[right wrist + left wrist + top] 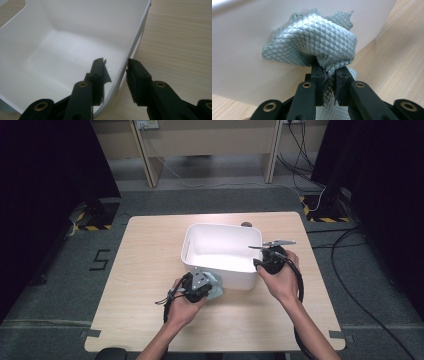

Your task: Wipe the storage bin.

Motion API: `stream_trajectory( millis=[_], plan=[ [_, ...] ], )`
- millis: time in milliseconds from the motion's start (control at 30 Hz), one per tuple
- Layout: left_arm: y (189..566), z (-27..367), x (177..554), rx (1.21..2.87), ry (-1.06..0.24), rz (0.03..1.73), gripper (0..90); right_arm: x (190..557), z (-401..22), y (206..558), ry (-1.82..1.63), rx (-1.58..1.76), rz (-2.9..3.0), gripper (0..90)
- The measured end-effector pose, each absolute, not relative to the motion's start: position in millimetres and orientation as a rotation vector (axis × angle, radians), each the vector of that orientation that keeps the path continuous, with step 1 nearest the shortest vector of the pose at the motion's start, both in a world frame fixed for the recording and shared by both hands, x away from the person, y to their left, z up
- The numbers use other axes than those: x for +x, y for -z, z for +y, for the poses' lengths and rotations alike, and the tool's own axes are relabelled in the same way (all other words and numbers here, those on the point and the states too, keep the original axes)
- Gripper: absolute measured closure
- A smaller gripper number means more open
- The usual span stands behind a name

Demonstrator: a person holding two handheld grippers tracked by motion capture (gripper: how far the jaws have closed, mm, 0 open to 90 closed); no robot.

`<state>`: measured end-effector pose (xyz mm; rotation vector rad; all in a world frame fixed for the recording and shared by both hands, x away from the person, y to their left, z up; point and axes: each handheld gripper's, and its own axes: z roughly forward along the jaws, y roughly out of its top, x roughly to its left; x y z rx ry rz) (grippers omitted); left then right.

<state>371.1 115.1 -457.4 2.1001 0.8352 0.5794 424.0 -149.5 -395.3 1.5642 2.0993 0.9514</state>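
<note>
A white plastic tub [195, 232] stands in the middle of the wooden table [145, 270]. My left gripper [329, 70] is shut on a bunched grey-green quilted cloth [319, 37], and the cloth rests against the outer face of the tub's near wall [242, 62]. From above, that gripper [204, 287] and the cloth [216, 289] sit at the tub's near side. My right gripper [116, 62] straddles the tub's right wall [130, 50] near the front corner, one jaw inside and one outside. A narrow gap shows beside the outer jaw. The tub's inside [62, 50] holds nothing.
A small dark object [246, 224] peeks out behind the tub's far rim. Bare tabletop lies left of the tub and along the near edge. Cables [350, 285] trail over the grey floor on the right, and black stands flank both sides.
</note>
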Motion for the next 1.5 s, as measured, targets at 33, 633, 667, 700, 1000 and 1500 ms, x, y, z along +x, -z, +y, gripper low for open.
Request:
stream_trajectory(
  millis=[33, 633, 667, 700, 1000, 1500],
  plan=[
    [456, 115, 371, 2.1, -0.585, 0.829, 80.2, 424, -150, 395, -0.95, 1.56, 2.101, 67.7],
    [442, 111, 369, 2.091, -0.596, 0.814, 80.2, 424, -150, 395, -0.946, 1.558, 2.102, 67.8],
    [442, 111, 369, 2.087, -0.594, 0.812, 80.2, 424, -150, 395, -0.946, 1.558, 2.101, 67.9],
    [442, 110, 369, 2.09, -0.595, 0.809, 80.2, 424, -150, 395, -0.945, 1.557, 2.102, 67.9],
    [440, 103, 369, 2.089, -0.582, 0.797, 80.2, 424, -150, 395, -0.949, 1.559, 2.1, 67.9],
    [446, 101, 369, 2.101, -0.581, 0.798, 80.2, 424, -150, 395, -0.949, 1.558, 2.099, 67.9]
  ],
)
